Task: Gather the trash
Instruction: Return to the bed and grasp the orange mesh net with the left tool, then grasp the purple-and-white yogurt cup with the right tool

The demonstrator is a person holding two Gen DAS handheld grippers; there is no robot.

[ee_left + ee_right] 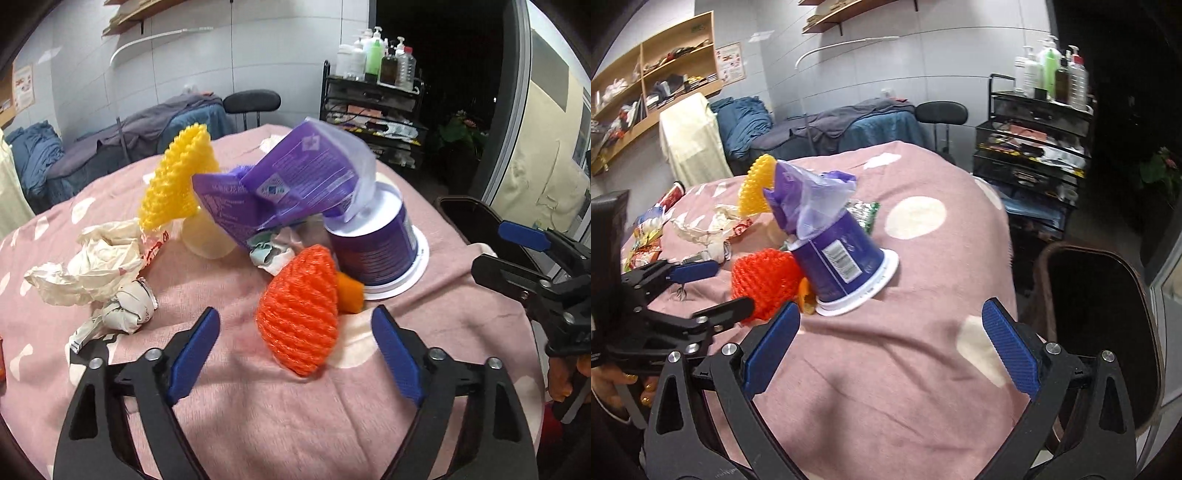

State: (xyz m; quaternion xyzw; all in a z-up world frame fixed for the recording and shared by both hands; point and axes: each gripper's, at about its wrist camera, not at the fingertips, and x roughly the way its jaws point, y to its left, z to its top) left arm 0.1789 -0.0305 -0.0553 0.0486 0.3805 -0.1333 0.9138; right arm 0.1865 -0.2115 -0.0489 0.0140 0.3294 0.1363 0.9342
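Both tongs are spread wide and grip nothing. My left tongs (295, 354) hover low over the pink cloth (258, 424), lined up on the orange foam net (299, 314), which lies between the two blue pads and just ahead of them; I judge this to be the piece I am set to take first, being nearest and clear on its near side. My right tongs (890, 350) hang back over bare cloth, well apart from the pile, likely so as not to crowd the left.

The trash sits heaped mid-table: an upside-down purple tub (842, 266) resting on its rim, a purple plastic bag (295, 177) draped over its top, a yellow foam net (177, 181) standing behind, and crumpled white paper (92, 273) to the left. The orange net touches the tub's side.

A dark bin (1097, 317) stands beside the table on my right, its opening facing up; I take it as the drop point.

Unclear:
- A small orange scrap (349, 295) is wedged between net and tub; I cannot tell what it is.
- The wad under the bag is mostly covered.
- More wrappers (646, 236) at the far left edge are too blurred to sort.
- The bin's bottom is black; contents unknown.
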